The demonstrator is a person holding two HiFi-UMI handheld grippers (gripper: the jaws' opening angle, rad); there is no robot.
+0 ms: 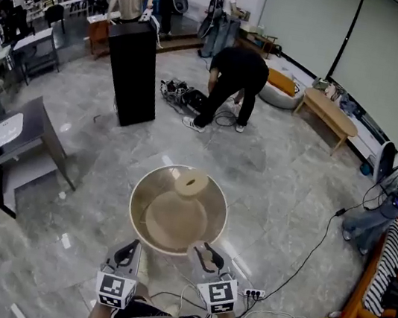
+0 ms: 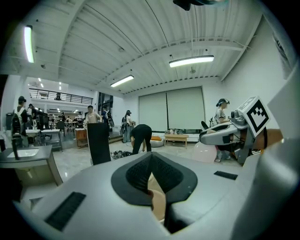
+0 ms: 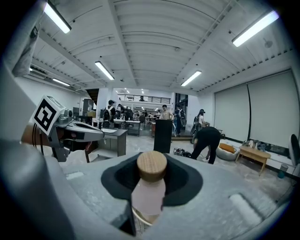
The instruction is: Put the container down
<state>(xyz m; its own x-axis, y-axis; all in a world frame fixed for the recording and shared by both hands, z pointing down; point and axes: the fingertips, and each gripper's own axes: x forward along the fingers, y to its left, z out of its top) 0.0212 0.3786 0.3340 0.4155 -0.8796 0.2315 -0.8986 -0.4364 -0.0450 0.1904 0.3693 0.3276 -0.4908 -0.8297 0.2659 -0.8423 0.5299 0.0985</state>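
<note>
Grey stone floor [image 1: 285,184] fills the head view, and no support surface lies under the load. The dark table [image 1: 35,120] at the left of the frame is the nearest candidate, in my judgement. The round beige container [image 1: 138,195] is at centre frame, carried in the air. My left gripper [image 1: 128,250] and right gripper [image 1: 204,254], at lower centre, are each clamped almost closed on its near rim. A wooden knob [image 1: 191,184] lies inside, toward the far wall. Recommendation: lower both sides level and evenly so the contents cannot slide. Release only once the base is seated.
</note>
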